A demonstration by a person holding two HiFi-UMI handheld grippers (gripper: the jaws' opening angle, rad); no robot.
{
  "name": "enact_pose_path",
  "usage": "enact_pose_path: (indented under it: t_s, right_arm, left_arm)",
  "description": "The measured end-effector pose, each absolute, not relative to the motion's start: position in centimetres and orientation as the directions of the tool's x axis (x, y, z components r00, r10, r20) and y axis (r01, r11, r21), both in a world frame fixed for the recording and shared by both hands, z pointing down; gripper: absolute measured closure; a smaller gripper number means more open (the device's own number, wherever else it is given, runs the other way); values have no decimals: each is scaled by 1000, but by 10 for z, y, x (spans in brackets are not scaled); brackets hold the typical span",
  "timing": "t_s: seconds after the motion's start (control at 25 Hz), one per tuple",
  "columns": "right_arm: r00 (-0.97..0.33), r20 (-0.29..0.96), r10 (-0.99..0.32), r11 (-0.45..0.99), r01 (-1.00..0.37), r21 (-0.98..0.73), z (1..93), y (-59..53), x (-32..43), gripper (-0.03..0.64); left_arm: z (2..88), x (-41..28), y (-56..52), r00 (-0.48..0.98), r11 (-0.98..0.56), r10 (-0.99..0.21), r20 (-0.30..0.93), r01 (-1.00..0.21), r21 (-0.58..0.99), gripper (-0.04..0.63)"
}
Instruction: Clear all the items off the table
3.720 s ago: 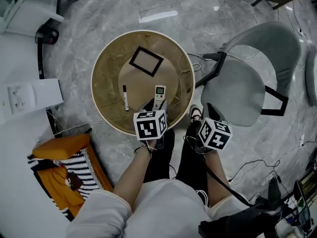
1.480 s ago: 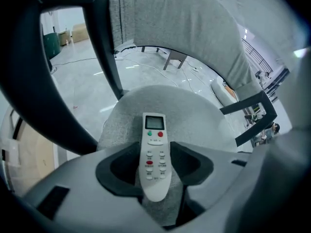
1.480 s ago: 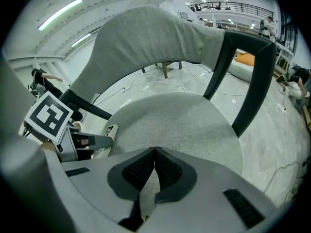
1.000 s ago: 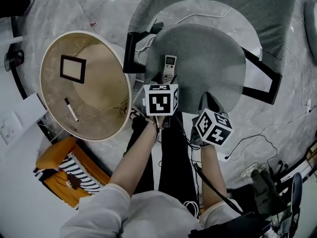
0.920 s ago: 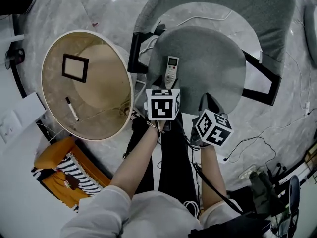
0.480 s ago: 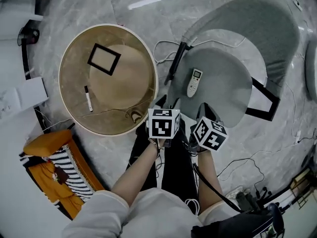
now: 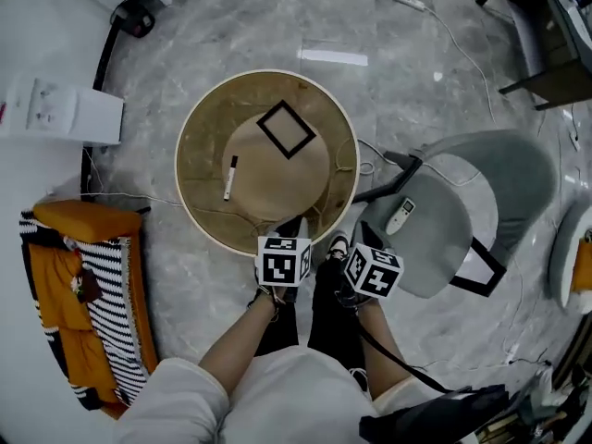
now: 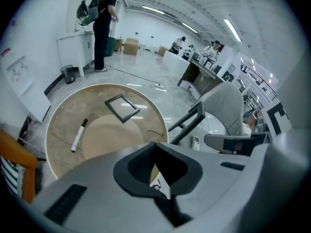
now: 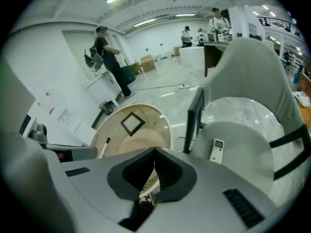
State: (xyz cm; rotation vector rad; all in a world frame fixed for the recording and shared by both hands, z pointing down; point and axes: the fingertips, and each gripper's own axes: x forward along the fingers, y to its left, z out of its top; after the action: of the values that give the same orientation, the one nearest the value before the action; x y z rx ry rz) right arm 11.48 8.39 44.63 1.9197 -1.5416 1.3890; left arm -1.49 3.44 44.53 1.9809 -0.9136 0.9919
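Left claw: You are holding the left claw (image 8: pixel 155 147) just off the near rim of the table, pointing steeply down. Its jaws have just been closing, and they are now sitting clenched together with nothing between them.
Right claw: You are carrying the right claw (image 9: pixel 154 152) beside the left one, near the near left corner of the chair. Its jaws are pressing tip to tip, and it is gripping nothing.
Table: The round tan table (image 7: pixel 208 137) is standing straight in front of you on the grey marble floor (image 7: pixel 388 72). Two things are lying on it.
Frame: The black frame (image 7: pixel 286 129) is lying flat on the far part of the table, a little right of centre, turned cornerwise toward you.
Marker: The white marker (image 7: pixel 229 178) is lying flat on the left part of the table, its black cap pointing far. It is sitting well apart from the frame.
Remote: The white remote (image 7: pixel 400 215) is resting on the seat of the grey chair (image 7: pixel 444 239), right of the table and off it.
Surroundings: An orange cushion (image 7: pixel 79 220) and a striped cloth (image 7: pixel 116 294) are lying at the near left. A white box (image 7: pixel 60 114) is sitting at the far left. In the left gripper view a person (image 8: pixel 103 23) is standing far off by a white counter.
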Motion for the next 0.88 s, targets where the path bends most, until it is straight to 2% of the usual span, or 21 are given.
enact_pose_path:
  t_s: [0.32,0.52,0.68,0.88]
  right_arm:
    - [-153,801,-579,-160,-942,-295,420,12,37,592]
    - [-188,817,-546,-90,-956,-281,432,-18,-6,592]
    - [-213,824,-525,-50,-959,-280,453,-37,-40,593]
    - [-231,839,-492,-38,-958,-286,478,-53,-70,592]
  left_arm:
    - [430,-119,-3,377,-270,-393,839,-919,287,588]
    - [439,-178,-23,323,-146,-433,842,-946,288,588]
    - [460,-213,-29,308,-107,-432,848,-951,291,588]
    - [493,-236,-40,310,-128,-400,863,-951,282,584]
